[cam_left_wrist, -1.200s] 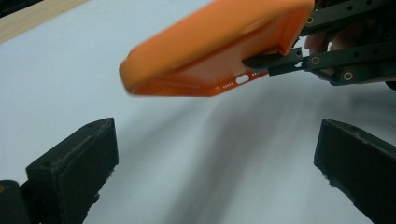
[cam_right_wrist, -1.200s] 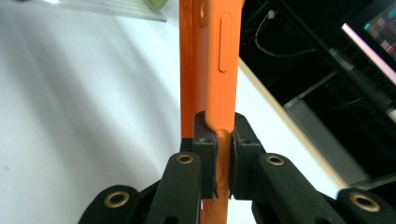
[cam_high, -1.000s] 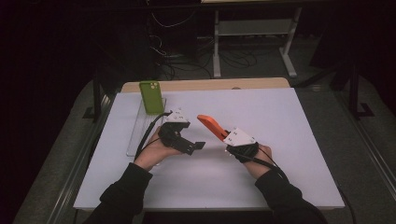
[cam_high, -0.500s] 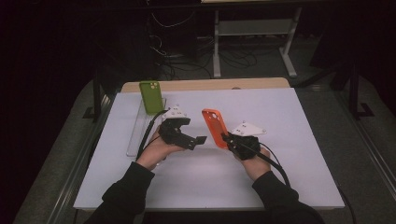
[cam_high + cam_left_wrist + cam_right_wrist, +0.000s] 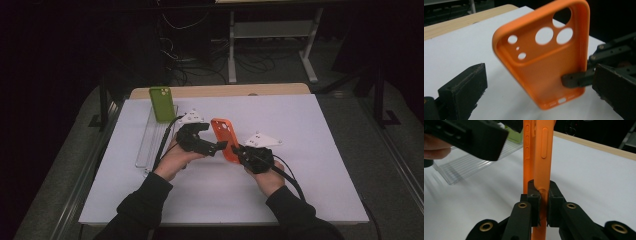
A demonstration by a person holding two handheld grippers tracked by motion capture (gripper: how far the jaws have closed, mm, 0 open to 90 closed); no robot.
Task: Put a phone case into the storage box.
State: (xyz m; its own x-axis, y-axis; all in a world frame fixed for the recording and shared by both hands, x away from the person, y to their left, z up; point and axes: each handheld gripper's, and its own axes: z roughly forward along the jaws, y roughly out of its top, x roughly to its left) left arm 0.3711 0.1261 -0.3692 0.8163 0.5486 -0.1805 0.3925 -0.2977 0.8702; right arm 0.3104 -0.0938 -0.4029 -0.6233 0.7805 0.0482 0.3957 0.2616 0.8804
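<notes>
Both dark-sleeved forearms reach in over the table, hands close together. The black two-jaw right gripper (image 5: pixel 239 151) is clamped tight, its jaws aimed toward the other hand. The black two-jaw left gripper (image 5: pixel 220 146) faces it with jaws spread wide.

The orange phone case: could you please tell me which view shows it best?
The left gripper view: the orange phone case shows its open inside and camera cutouts. The right gripper view shows it edge-on, pinched in the right claw. The high view shows it small.
</notes>
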